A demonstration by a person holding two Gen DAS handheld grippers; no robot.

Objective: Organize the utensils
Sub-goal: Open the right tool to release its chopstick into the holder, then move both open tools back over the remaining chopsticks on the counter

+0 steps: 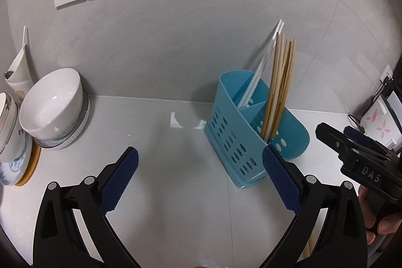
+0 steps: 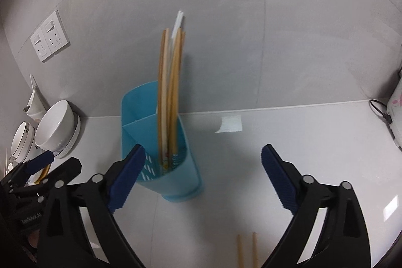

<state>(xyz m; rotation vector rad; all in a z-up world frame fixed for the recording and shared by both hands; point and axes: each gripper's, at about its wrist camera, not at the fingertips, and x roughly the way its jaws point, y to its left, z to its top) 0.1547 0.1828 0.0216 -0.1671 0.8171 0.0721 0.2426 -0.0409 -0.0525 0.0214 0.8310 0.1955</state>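
Right hand-held gripper (image 2: 201,175) released, jaws wide, nothing between; left hand-held gripper (image 1: 201,175) likewise empty. Wooden chopsticks (image 2: 169,97) stand in blue holder (image 2: 176,182) mid-desk. Two loose chopsticks (image 2: 247,250) lie near: likely next pick, needing a low pinch.

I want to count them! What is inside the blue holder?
The blue holder has wooden chopsticks in one compartment and white chopsticks in the other. The walls hide their lower ends, so an exact count is unclear.

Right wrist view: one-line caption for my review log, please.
Open right gripper faces a blue holder of wooden chopsticks; two more chopsticks lie on the counter.
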